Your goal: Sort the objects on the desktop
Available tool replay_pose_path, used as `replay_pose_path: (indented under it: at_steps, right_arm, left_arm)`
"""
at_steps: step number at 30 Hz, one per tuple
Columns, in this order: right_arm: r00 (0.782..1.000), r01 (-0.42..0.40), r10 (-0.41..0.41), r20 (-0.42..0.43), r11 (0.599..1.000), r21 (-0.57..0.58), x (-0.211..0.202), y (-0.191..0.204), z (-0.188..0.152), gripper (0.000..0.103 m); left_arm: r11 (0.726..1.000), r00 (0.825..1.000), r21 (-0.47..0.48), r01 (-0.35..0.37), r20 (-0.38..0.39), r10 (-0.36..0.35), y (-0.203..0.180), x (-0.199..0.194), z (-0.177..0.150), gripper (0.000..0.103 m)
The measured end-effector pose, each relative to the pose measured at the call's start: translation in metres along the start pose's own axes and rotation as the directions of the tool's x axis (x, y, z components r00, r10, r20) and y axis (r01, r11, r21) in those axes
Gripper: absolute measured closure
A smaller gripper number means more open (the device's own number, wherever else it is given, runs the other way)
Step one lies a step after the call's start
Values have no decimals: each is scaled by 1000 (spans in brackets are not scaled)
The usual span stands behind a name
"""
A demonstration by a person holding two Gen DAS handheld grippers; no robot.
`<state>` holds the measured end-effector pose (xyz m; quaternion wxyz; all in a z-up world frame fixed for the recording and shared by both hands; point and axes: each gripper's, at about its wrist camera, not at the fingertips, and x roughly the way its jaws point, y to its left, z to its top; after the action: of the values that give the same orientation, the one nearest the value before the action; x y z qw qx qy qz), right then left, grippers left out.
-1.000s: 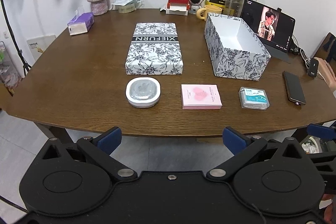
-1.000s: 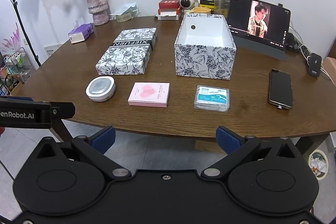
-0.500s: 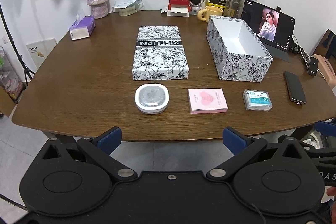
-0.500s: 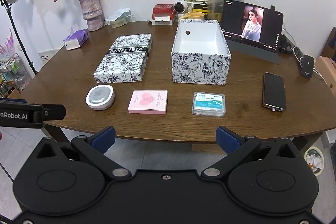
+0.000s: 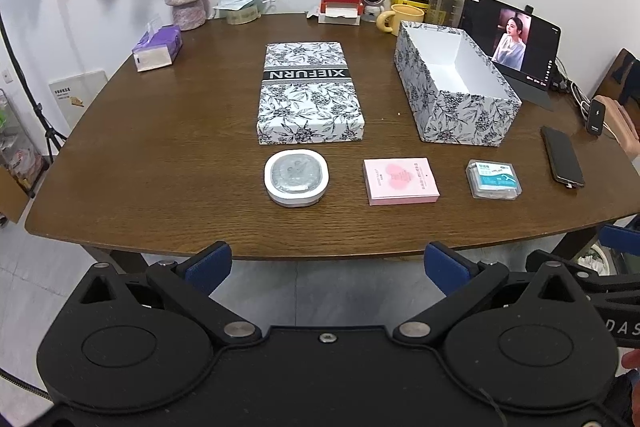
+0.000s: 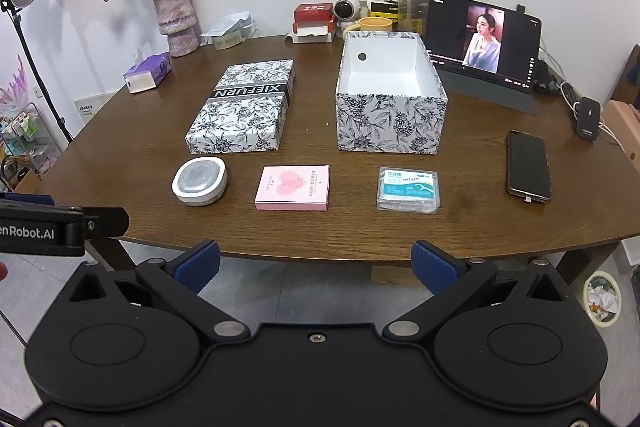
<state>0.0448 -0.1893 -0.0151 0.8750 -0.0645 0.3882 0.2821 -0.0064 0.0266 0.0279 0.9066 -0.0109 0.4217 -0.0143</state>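
Your tools have pulled back from bench [image 5: 168,163]; more of it shows than second ago. Left tool [image 5: 326,261] and right tool [image 6: 316,259] both spread wide, empty. Round case [image 5: 296,177], pink pad [image 5: 400,181], floss pack [image 6: 408,189] ahead in row, untouched; open box [image 6: 390,123] beyond. Sorting not begun.

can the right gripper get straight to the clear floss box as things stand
Probably yes. The right gripper is open and holds nothing, hanging off the table's near edge. The clear floss box lies flat near that edge, apart from the pink box and phone.
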Motion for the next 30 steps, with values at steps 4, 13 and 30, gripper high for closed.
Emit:
replay_pose_path:
  at_steps: [4, 13, 30]
  right_arm:
    - [1000, 1, -1, -1, 1000, 0, 0, 0, 1, 0]
    - [1000, 4, -4, 0, 1000, -6, 4, 1, 12, 0]
    - [999, -10, 10, -52, 1000, 1, 13, 4, 13, 0]
  left_arm:
    - [1000, 1000, 2, 3, 2, -3, 1, 0, 0, 0]
    - [999, 1000, -32, 7, 10, -7, 8, 1, 8, 0]
    - [999, 999, -42, 3, -45, -4, 13, 4, 5, 0]
